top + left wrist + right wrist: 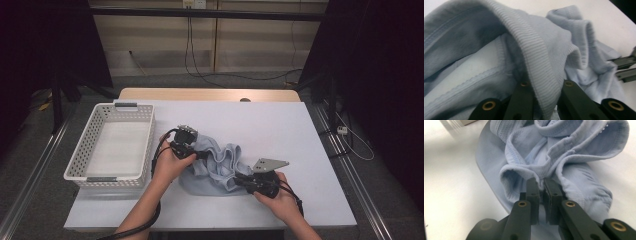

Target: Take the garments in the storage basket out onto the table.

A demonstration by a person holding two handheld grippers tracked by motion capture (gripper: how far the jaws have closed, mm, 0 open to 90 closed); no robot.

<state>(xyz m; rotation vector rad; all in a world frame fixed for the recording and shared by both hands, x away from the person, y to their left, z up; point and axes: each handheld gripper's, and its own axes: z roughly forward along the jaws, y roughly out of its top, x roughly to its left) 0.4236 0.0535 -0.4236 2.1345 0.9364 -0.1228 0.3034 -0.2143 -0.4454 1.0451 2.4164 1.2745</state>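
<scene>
A light blue ribbed garment (216,169) lies bunched on the white tabletop (270,125) near its front middle. My left gripper (201,155) holds the garment's left side; in the left gripper view (546,86) its jaws are shut on a ribbed hem (536,50). My right gripper (240,180) grips the garment's lower right edge. In the right gripper view (541,183) the jaws pinch a ribbed band of the cloth (564,150). The right gripper's jaws (625,68) also reach in at the right edge of the left gripper view.
A white perforated basket (84,150) with nothing in it stands at the table's left side, close to the left hand. A wooden table edge (210,94) runs along the back. Cables hang on the far wall and trail across the floor.
</scene>
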